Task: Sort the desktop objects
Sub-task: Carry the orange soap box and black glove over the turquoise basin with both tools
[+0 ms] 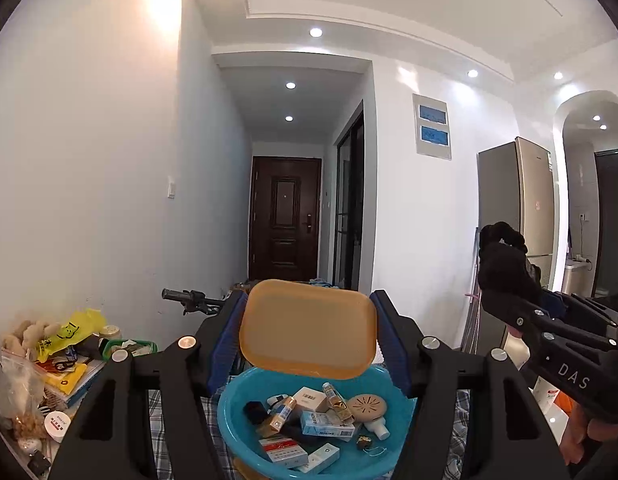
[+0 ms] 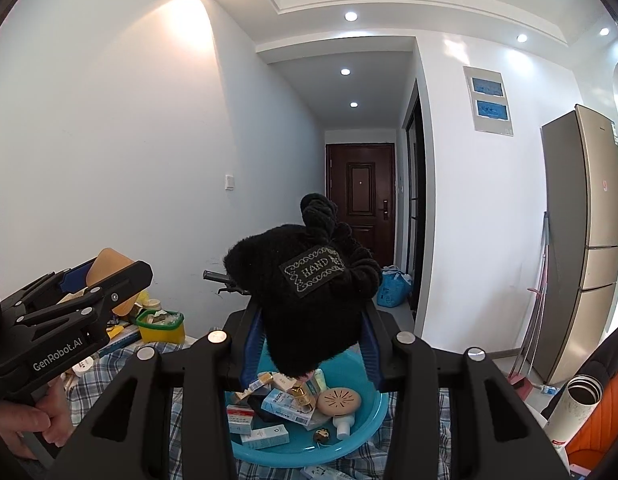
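Observation:
My left gripper (image 1: 307, 330) is shut on an orange plastic tray (image 1: 307, 328), held upright above a blue basin (image 1: 237, 436). The basin holds several small boxes, bottles and a beige round case (image 1: 367, 407). My right gripper (image 2: 311, 328) is shut on a black fuzzy knit hat (image 2: 305, 300) with a "HAND" label, held over the same basin (image 2: 373, 412). The right gripper with the hat also shows at the right of the left wrist view (image 1: 505, 272). The left gripper with the tray shows at the left of the right wrist view (image 2: 97, 280).
The basin stands on a checked cloth (image 2: 121, 364). At the left are a yellow bag (image 1: 69, 334), books, a green-rimmed box (image 2: 161, 326) and a white jar (image 1: 57, 426). A steel thermos (image 2: 575, 404) and orange seat are at right. A fridge (image 2: 585, 240) stands behind.

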{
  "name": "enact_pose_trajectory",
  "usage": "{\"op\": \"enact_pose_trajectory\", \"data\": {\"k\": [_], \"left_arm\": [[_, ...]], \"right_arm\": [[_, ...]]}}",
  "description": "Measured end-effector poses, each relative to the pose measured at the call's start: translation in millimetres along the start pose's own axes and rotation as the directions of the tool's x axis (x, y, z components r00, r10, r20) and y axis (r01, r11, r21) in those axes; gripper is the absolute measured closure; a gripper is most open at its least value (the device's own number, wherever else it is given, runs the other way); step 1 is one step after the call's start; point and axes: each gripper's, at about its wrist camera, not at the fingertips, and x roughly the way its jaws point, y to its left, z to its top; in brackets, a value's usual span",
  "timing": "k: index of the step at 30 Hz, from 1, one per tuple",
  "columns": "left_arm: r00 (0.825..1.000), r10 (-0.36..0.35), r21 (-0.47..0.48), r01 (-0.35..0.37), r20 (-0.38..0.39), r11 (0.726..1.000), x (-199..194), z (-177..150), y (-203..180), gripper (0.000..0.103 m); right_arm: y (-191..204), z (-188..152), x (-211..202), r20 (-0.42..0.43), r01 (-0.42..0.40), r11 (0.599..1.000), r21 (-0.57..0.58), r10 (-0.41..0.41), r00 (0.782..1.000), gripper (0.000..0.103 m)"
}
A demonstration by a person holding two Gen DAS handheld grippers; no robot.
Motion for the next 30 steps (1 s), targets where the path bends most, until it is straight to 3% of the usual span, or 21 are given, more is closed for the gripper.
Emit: {"op": "enact_pose_trajectory", "data": {"k": [6, 15, 30], "left_arm": [[0.999, -0.024, 0.003, 0.024, 0.027, 1.0, 31.7, 4.1, -3.2, 0.038], [0.999, 0.021, 0.028, -0.022, 0.041, 0.999, 79.2, 1.4, -5.3, 0.038], [1.0, -0.001, 0.0, 0.001, -0.016, 1.0, 146.6, -12.7, -0.7, 0.038]], "right_arm": [[-4.8, 4.3, 26.7, -0.013, 0.023, 1.0, 0.004, -0.023, 1.0, 0.063], [-7.8, 19.5, 60.5, 0.017, 0.038, 0.999, -0.001, -0.038, 0.999, 0.063], [-33.4, 6.8, 111.6, -0.017, 0.027, 0.996, 0.085, -0.026, 1.0, 0.062]]}}
